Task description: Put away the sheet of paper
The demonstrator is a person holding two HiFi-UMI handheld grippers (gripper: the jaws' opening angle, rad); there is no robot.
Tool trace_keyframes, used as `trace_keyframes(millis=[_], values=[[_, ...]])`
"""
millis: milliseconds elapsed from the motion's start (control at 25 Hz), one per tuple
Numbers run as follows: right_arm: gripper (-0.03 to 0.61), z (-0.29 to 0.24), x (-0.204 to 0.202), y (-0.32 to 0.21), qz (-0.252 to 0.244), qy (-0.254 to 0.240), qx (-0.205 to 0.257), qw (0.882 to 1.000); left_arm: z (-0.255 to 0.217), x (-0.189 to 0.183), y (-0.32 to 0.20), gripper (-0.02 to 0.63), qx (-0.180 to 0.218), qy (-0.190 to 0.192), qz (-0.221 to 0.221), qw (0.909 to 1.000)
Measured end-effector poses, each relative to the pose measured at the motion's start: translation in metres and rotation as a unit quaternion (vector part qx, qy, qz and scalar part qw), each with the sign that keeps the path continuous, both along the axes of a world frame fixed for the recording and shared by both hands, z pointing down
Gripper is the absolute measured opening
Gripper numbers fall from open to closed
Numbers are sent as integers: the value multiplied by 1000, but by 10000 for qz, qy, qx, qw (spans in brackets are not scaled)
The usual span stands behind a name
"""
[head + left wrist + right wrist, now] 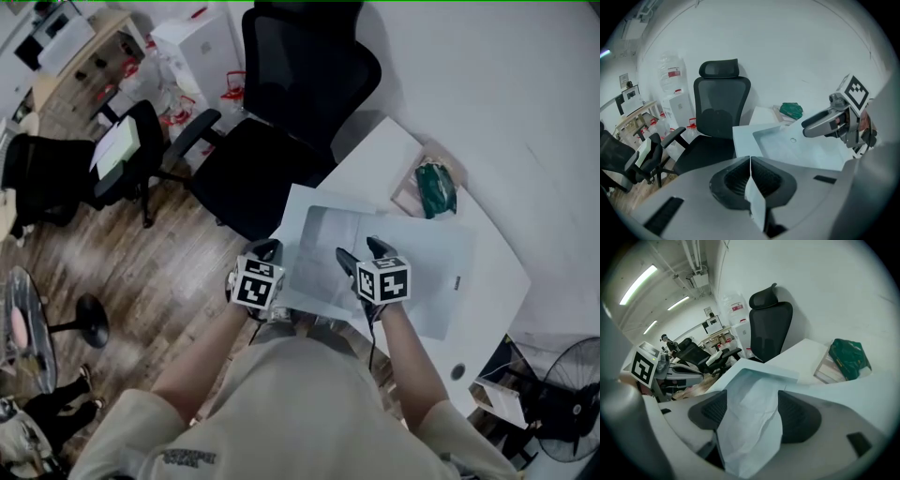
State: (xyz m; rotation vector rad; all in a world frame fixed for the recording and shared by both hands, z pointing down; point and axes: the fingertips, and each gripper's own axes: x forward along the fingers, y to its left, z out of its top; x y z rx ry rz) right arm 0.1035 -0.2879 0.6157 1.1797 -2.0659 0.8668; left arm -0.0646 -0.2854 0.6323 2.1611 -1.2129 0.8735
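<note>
Beige sleeves of the person fill the bottom of the head view, with both arms reaching forward over the near edge of a white table; the sheet of paper lies on that table in front of the person, its near part hanging past the edge towards them; the left gripper is at the sheet's left side, and its own view shows the two dark ribbed pads pressed together with a thin white edge of the paper pinched between them, seen end-on; the right gripper sits further right over the same sheet, its jaws spread wide, the slightly creased paper lying loose between the pads without being squeezed; beyond the grippers the paper meets a larger pale flat sheet or folder spread across the tabletop, though which of the two it is cannot be told; a green packet rests on a flat box near the far edge of the table; a black office chair stands just beyond the table on a wooden floor; a fan shows at the lower right.
</note>
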Motion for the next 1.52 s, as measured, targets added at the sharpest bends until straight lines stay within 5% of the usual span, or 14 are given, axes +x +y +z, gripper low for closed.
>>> trace_keyframes(millis=[240,560,880,1080,1520], values=[[336,-64,8,-4,88,-253,607,9978,-55,-8,-20,23,532,53,-61,9985],[336,-171,12,-16,268,-685,1673,9832,-142,0,-32,23,1471,-219,469,9878],[333,-276,23,-16,434,-814,2854,9540,-233,22,-29,23,2613,-496,981,9590],[324,-335,33,0,388,-762,3512,9324,-287,34,-22,24,3392,-775,1151,9304],[276,-429,47,42,350,-600,4474,8916,-392,42,1,23,3942,738,875,9119]])
